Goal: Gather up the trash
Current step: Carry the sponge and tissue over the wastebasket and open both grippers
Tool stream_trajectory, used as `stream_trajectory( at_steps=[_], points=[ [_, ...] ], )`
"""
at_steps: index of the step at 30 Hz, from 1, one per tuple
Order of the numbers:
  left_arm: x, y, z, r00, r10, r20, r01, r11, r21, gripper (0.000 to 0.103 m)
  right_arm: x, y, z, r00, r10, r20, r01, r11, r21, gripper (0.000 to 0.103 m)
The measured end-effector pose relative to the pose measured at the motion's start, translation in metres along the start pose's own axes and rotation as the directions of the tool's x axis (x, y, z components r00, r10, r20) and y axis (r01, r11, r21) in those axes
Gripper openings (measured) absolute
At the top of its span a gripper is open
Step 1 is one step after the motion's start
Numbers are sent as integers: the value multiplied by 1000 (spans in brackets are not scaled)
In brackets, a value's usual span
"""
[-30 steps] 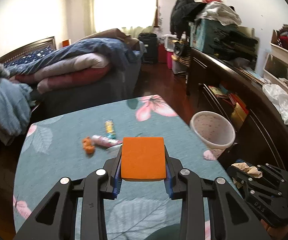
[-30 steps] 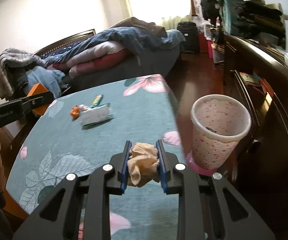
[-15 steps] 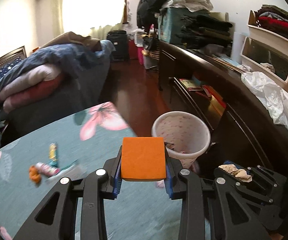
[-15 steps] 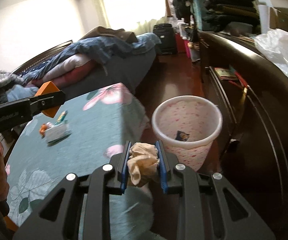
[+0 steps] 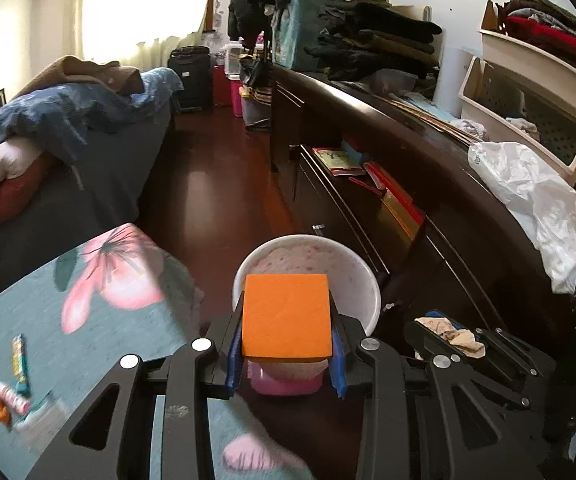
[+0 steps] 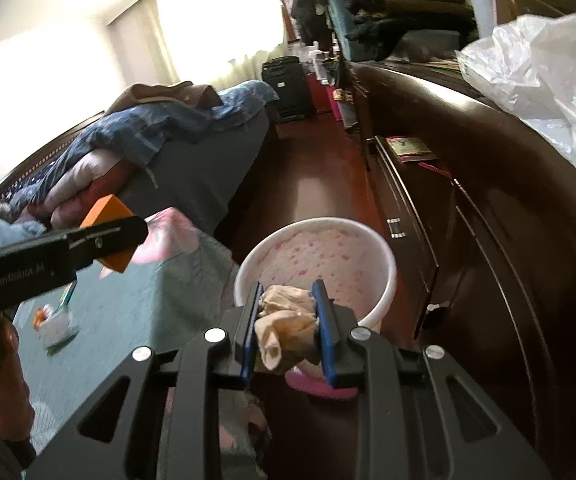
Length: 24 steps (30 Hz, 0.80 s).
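Both grippers have swung off the table toward the bin. The left gripper (image 5: pixel 287 354) clamps an orange block (image 5: pixel 287 316); the right gripper (image 6: pixel 287 334) pinches crumpled tissue (image 6: pixel 286 324), both above the speckled wastebasket (image 6: pixel 384 276) beyond.

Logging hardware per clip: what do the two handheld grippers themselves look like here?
Both the left gripper and the right gripper are matte black frames with triangular cut-outs, silver round screw heads and blue finger pads. The left gripper's side carries small, blurred grey lettering. No cables or sleeves visible.
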<state>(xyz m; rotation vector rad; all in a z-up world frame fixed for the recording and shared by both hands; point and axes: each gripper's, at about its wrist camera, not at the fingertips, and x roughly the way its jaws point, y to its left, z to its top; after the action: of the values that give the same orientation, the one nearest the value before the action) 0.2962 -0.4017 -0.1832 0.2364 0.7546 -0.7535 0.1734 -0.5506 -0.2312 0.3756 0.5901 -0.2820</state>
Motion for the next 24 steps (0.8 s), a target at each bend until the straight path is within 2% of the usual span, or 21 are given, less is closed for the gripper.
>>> stream_trajectory(
  at_steps=[6, 16, 19, 22, 24],
  points=[
    [37, 0, 22, 999, -32, -21, 31, 999, -28, 34, 36, -16, 12, 999, -39, -13, 40, 999, 24, 26],
    [102, 2, 46, 998, -15, -66, 12, 999, -45, 34, 105, -26, 20, 996, -76, -54, 76, 997, -3, 26],
    [115, 6, 50, 997, -17, -75, 12, 998, -62, 35, 123, -27, 20, 994, -97, -58, 96, 995, -23, 29],
    [120, 11, 51, 998, -2, -69, -3, 997, -71, 49, 135, -28, 20, 992, -114, -52, 112, 993, -38, 37],
    [116, 14, 50, 998, 2, -56, -7, 997, -77, 62, 138, -27, 18, 991, -124, -42, 122, 991, -50, 42]
  ],
)
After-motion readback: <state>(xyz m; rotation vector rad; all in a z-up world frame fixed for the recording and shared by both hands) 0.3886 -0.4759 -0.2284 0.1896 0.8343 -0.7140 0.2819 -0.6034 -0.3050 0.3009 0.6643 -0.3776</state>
